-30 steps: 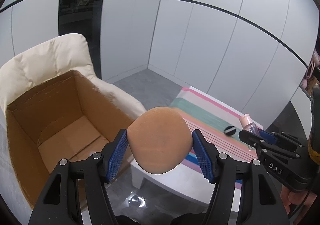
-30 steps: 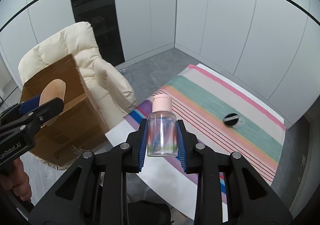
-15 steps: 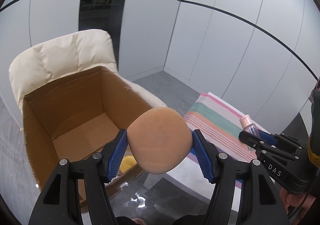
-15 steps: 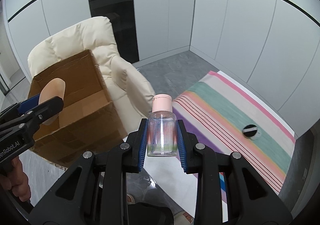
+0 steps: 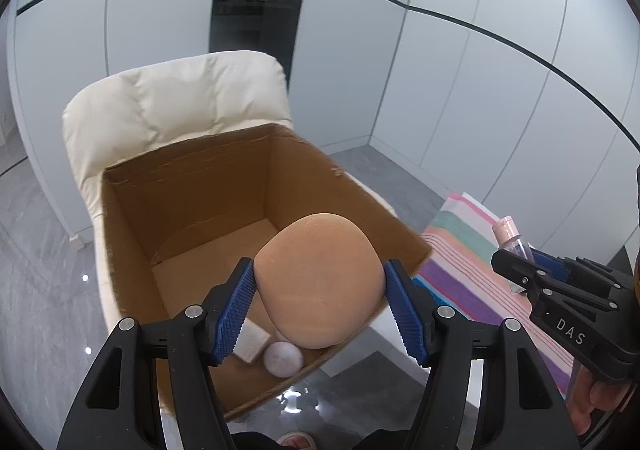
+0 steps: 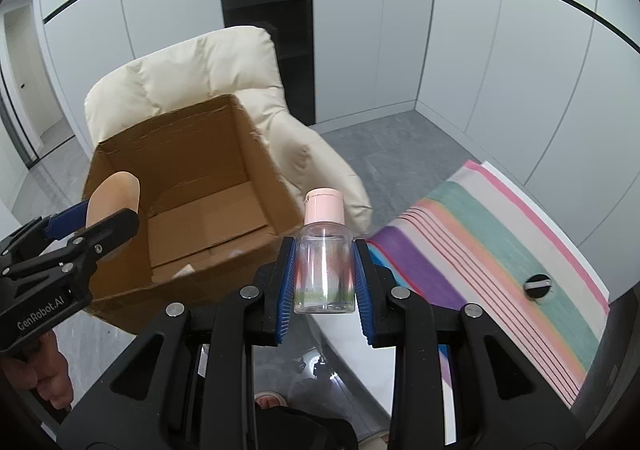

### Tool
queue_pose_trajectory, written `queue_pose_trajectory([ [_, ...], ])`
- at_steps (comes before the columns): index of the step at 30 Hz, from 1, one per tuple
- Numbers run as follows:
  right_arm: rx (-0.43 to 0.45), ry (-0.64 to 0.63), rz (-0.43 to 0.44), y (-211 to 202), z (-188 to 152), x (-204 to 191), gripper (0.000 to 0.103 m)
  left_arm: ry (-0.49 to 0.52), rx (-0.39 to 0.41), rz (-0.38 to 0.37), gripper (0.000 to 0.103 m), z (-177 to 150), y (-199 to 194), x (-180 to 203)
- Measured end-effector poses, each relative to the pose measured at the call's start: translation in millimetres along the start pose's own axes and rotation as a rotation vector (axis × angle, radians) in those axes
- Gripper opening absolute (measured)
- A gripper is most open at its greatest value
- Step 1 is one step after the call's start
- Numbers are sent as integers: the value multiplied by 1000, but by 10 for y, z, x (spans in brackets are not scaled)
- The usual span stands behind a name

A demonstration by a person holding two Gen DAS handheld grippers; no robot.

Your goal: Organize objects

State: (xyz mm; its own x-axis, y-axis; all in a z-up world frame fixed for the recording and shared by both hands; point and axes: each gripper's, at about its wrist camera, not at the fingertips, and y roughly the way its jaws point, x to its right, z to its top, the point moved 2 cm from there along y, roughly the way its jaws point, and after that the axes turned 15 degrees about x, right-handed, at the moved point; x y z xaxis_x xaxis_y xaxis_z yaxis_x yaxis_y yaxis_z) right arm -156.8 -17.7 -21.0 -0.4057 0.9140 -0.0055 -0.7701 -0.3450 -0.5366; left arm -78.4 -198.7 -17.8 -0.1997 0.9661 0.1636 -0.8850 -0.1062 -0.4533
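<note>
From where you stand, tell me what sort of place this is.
Probably a staged indoor room, not a lived-in home: plain white wall panels, a cream armchair holding an open cardboard box, and a striped cloth on a white table.

Cardboard box [image 5: 192,186] on armchair [image 5: 172,98], ball [image 5: 282,359] and pad [image 5: 252,338] inside; worktop [image 6: 360,354] with cloth [image 6: 500,250] to its right.

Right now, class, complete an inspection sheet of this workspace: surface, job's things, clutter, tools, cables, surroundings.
Surface: striped cloth over a white table.
Job's things: tan sponge; clear bottle with pink cap; open cardboard box on a cream armchair.
Clutter: white ball and white pad in box; black round item on cloth.
Tools: left tool grips sponge; right tool grips bottle.
Cables: nothing seen.
Surroundings: white wall panels, grey floor.
</note>
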Motion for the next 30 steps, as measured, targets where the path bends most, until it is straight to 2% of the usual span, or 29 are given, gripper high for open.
queue_pose_trajectory([
  [12,-20,-62,103,197,27,-619,29,-1,-11,94,69,-87,17,-482],
  [15,-23,-82,122,234,30,-759,29,0,-8,106,77,-78,-2,-570],
  [17,-25,-90,131,257,33,-837,29,-1,4,110,87,-59,-54,-625],
  [19,-25,-98,135,283,39,-910,29,-5,27,125,102,-31,-108,-678],
  [30,-35,-106,194,415,94,-1290,29,-65,67,196,103,12,-355,-1134],
])
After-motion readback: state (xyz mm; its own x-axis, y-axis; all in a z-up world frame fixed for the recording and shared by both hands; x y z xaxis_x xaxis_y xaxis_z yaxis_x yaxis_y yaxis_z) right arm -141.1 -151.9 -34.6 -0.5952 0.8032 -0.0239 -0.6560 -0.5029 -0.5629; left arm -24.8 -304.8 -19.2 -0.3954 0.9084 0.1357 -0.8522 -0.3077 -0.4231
